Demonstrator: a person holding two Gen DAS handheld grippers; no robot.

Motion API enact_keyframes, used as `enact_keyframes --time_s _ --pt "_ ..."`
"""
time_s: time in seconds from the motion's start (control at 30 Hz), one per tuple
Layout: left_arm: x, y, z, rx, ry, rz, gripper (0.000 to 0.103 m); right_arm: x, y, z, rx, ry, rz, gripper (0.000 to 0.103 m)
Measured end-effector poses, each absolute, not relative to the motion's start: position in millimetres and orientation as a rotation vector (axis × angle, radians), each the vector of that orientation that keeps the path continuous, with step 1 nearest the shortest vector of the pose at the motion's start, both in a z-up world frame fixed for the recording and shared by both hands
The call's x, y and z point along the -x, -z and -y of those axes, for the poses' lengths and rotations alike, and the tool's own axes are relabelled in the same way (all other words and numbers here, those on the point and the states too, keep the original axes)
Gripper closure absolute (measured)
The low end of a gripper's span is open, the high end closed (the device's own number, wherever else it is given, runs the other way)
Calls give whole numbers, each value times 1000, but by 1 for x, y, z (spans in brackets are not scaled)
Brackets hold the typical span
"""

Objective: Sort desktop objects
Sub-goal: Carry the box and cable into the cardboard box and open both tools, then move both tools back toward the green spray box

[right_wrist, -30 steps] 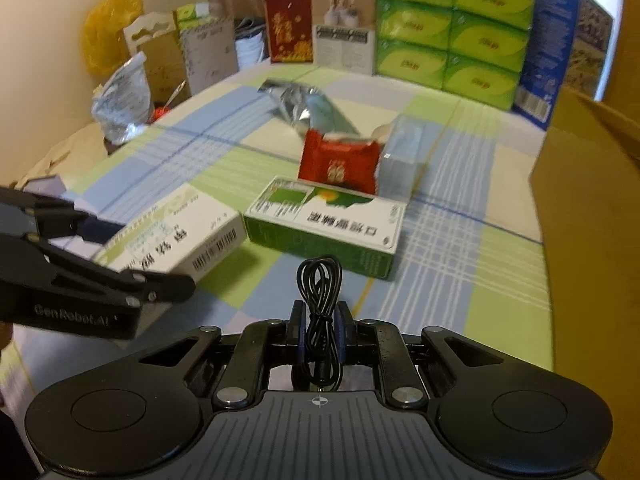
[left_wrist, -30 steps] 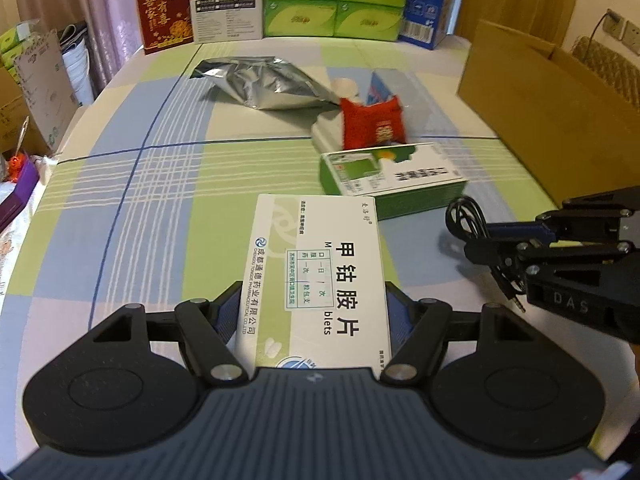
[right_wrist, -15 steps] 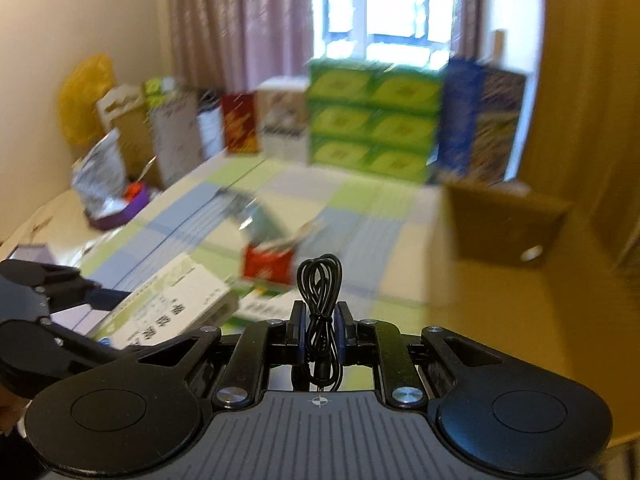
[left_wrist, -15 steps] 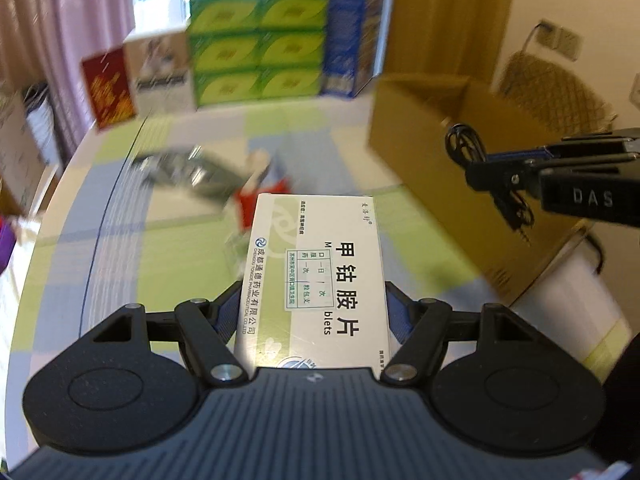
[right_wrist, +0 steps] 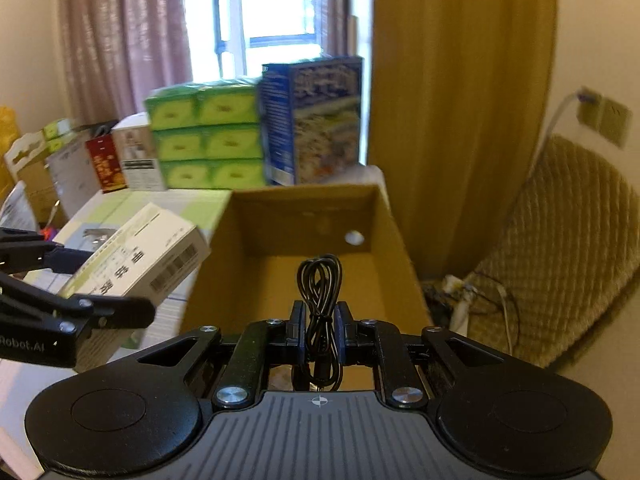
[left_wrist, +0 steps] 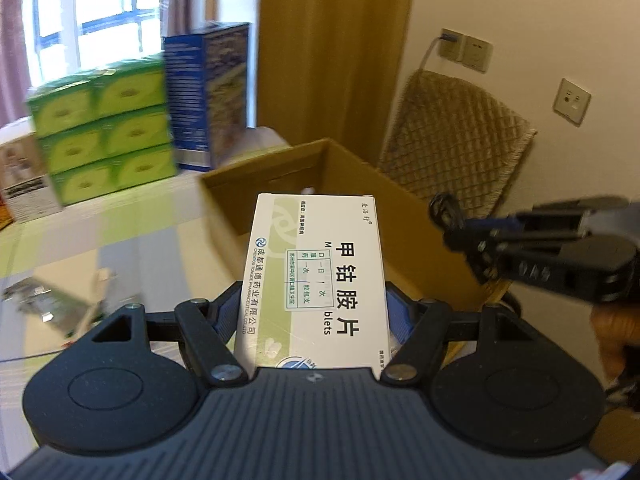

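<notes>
While the left gripper (left_wrist: 316, 312) pinches a white medicine box (left_wrist: 316, 276) in its jaws, the right gripper (right_wrist: 320, 332) squeezes a coiled black cable (right_wrist: 319, 284) above the open cardboard box (right_wrist: 304, 216).

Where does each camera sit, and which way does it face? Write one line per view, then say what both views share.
Left wrist: on the left gripper, looking along its fingers over the held medicine box toward the carton; the right gripper and a hand show at right.
Right wrist: on the right gripper, looking past the pinched cable into the carton; the left gripper shows at left.
Shared: carton, medicine box, cable, green boxes.
</notes>
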State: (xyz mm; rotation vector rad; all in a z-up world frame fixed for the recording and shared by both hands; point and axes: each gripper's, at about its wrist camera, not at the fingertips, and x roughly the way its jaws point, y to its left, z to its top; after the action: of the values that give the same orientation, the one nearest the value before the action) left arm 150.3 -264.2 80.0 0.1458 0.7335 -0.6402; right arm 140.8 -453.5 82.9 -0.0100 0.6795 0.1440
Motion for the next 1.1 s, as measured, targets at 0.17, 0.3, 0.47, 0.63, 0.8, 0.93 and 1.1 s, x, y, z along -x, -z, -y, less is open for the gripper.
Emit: enact_keyframes --time_s 0.17,0.3,0.47,0.63,0.8,0.93,1.1 --pt "-164 -62 302 -147 678 -772 36 -149 -65 486 -41 -132 -710 92" --pt "-170 -47 316 -160 689 -795 36 -158 -52 498 -82 -133 -729 92" --pt "-176 -36 319 -171 680 -804 37 -162 -45 503 -95 -143 -740 92" --pt "-175 -44 304 -158 662 -786 37 -167 -40 497 -101 -156 -747 92" --pt "-170 -59 281 -136 636 -752 37 -168 -40 490 -140 -195 -745 92" --pt "-166 -66 255 -129 597 -742 36 -166 -48 488 -170 -203 -714 89" --pt "-158 -70 214 -120 536 -737 36 -157 -69 479 -150 -201 -670 65"
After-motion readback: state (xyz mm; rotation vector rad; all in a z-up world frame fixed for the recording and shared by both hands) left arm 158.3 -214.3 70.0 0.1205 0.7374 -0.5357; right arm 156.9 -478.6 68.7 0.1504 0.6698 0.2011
